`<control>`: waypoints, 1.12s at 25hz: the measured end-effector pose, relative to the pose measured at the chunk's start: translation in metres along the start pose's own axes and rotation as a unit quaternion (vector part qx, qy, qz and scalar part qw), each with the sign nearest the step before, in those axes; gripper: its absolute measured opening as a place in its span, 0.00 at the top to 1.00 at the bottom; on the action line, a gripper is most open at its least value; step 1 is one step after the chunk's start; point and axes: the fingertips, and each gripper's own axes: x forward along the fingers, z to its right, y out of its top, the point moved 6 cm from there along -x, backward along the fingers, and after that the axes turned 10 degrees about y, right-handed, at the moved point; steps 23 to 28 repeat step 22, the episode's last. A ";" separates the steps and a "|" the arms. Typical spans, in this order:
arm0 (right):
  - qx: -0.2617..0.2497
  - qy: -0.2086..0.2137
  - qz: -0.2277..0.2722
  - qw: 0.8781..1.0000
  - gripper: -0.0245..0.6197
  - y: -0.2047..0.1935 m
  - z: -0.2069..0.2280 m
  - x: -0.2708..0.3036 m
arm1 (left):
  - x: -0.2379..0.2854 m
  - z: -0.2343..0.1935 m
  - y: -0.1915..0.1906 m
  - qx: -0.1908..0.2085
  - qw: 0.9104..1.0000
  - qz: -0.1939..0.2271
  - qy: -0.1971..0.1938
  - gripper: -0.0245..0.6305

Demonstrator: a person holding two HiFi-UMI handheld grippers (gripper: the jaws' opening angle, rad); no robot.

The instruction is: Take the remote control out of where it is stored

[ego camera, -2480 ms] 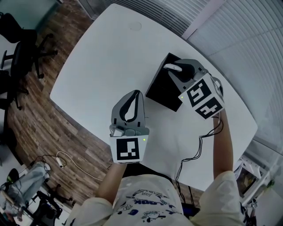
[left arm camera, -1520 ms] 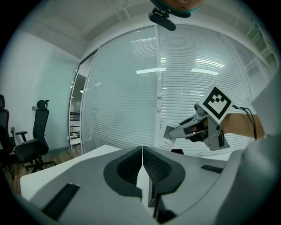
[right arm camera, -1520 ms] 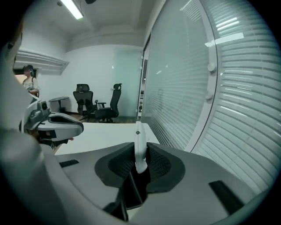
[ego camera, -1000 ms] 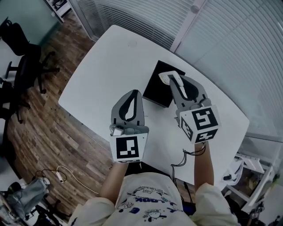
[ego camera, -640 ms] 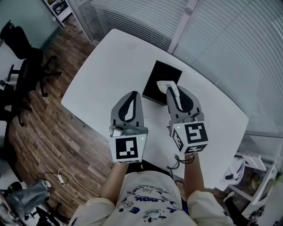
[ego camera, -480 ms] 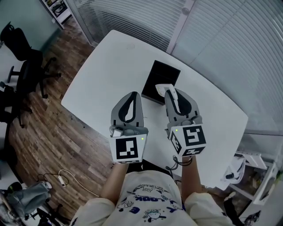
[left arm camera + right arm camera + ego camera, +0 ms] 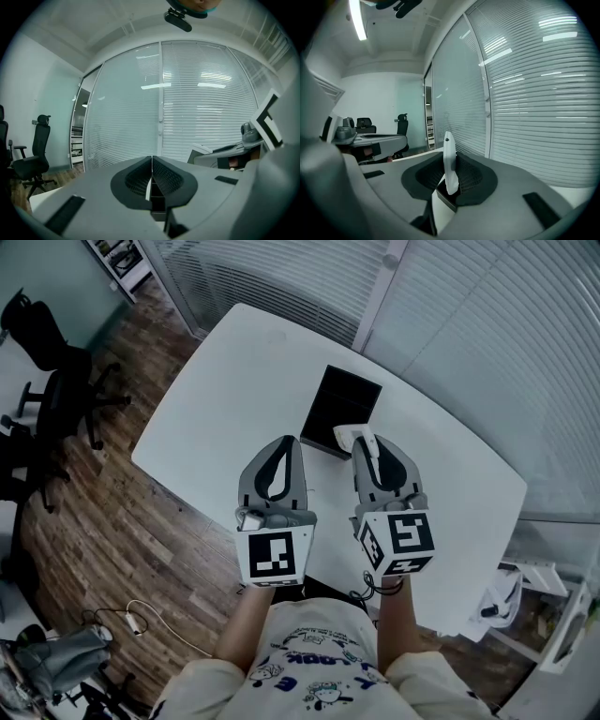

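The slim white plastic remote control (image 7: 345,436) sits lengthwise in the right hand-held gripper (image 7: 362,448). Its long axis points away from the person, and its free end juts past the jaw tips, above the near edge of the flat black rectangular box (image 7: 345,399) on the white table (image 7: 234,362). The jaws stand narrowly apart, clamped on its flat sides. The left hand-held gripper (image 7: 292,442) hovers beside it, its jaws pressed together with nothing between them.

even cool daylight, fisheye-warped edges
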 end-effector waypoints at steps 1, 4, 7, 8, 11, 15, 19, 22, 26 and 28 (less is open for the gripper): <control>0.001 -0.001 0.000 1.000 0.84 0.000 0.001 0.000 | 0.001 0.000 0.000 0.000 1.000 0.000 0.000 0.94; 0.003 -0.003 -0.001 1.000 0.84 -0.001 0.002 0.001 | 0.002 0.000 0.000 -0.001 1.000 0.000 0.001 0.94; 0.004 -0.004 -0.002 1.000 0.84 -0.004 0.003 0.001 | 0.003 0.000 -0.002 0.001 1.000 0.000 0.001 0.94; 0.005 -0.004 -0.002 1.000 0.84 -0.005 0.003 0.001 | 0.003 0.000 -0.002 0.001 1.000 0.000 0.001 0.94; 0.007 -0.004 -0.003 1.000 0.84 -0.005 0.003 0.000 | 0.002 0.000 -0.001 0.000 1.000 -0.001 0.002 0.94; 0.007 -0.003 -0.003 1.000 0.84 -0.003 0.001 0.000 | 0.002 -0.001 0.002 0.000 1.000 0.001 0.003 0.94; 0.007 -0.001 -0.003 1.000 0.84 -0.004 0.001 -0.001 | 0.002 0.000 0.002 0.001 1.000 0.004 0.003 0.94; 0.007 0.001 -0.005 1.000 0.84 -0.004 0.002 -0.002 | 0.002 0.002 0.003 0.000 1.000 0.003 0.003 0.94; 0.007 0.001 -0.005 1.000 0.84 -0.004 0.002 -0.002 | 0.002 0.002 0.003 0.000 1.000 0.003 0.003 0.94; 0.007 0.001 -0.005 1.000 0.84 -0.004 0.002 -0.002 | 0.002 0.002 0.003 0.000 1.000 0.003 0.003 0.94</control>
